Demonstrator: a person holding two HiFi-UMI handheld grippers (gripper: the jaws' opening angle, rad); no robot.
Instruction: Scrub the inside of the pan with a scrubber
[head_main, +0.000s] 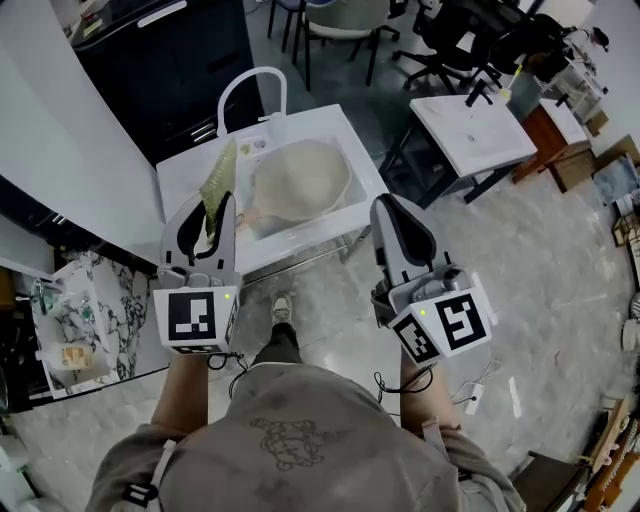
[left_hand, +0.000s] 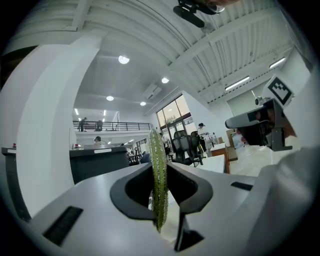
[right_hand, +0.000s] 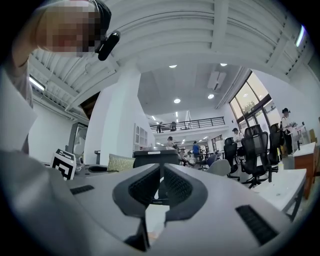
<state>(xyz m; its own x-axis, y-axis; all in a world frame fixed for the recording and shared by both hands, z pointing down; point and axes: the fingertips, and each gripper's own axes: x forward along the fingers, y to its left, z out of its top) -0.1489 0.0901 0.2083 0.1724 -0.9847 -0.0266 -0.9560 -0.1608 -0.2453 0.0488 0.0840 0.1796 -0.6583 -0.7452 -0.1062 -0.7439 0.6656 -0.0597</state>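
Head view: the white sink unit (head_main: 365, 160) stands straight ahead of the person, with the cream-coloured pan (head_main: 300, 178) lying in its basin and filling most of it, and a curved white faucet (head_main: 250, 85) rising at the back left corner. The left gripper (head_main: 222, 205) is held over the unit's front left edge, its jaws clamped on a thin green scrubber (head_main: 217, 180) that stands on edge and sticks out past the tips; the left gripper view shows the pad (left_hand: 159, 175) pinched upright between the two jaws. The right gripper (head_main: 385, 208) is held just off the front right corner of the sink, and the right gripper view shows its jaws (right_hand: 161, 182) drawn together with only a slit between them and nothing held. Both gripper views look level across the room, not down into the pan. Neither tool touches the pan, and the space above the basin between them is open. A dark cabinet (head_main: 190, 50) stands close behind the sink to the left, and a marble-patterned counter (head_main: 95, 300) lies to the person's left. To the right, across bare floor, stand a white table (head_main: 475, 130) and black office chairs (head_main: 450, 40).
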